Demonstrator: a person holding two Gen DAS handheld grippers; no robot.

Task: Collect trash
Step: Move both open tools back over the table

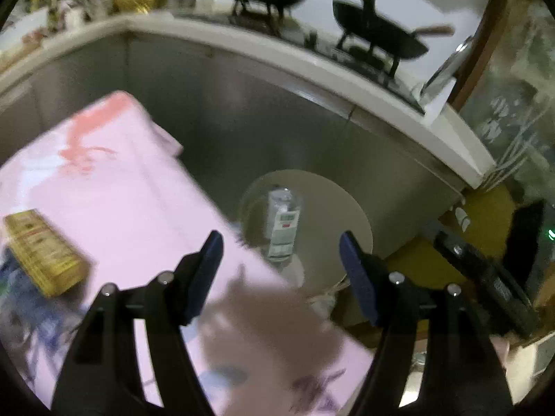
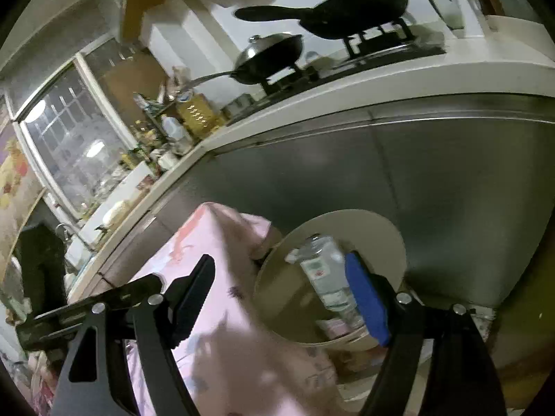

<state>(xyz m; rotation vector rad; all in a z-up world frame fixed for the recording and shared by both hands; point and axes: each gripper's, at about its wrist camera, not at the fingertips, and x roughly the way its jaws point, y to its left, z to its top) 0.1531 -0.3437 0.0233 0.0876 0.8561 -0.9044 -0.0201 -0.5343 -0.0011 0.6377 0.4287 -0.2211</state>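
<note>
A clear plastic bottle [image 1: 283, 222] with a white label leans inside a round beige bin [image 1: 347, 201] that stands beside the pink-clothed table [image 1: 138, 190]. My left gripper [image 1: 281, 239] hangs open over the table's edge and the bin, nothing between its blue pads. The bottle sits below it, apart from the fingers. In the right wrist view the bottle [image 2: 322, 270] lies tilted in the bin [image 2: 381, 228], cap toward the table [image 2: 222, 277]. My right gripper [image 2: 280, 259] is open above the bin's rim and holds nothing. A yellow box [image 1: 43, 251] lies on the cloth at the left.
Steel cabinet fronts [image 2: 433, 190] close off the space behind the bin under a white counter [image 1: 364, 79]. Two dark woks [image 2: 274, 55] sit on the stove above. The other gripper's black body [image 1: 485, 277] shows at the right, over a yellow floor [image 1: 485, 208].
</note>
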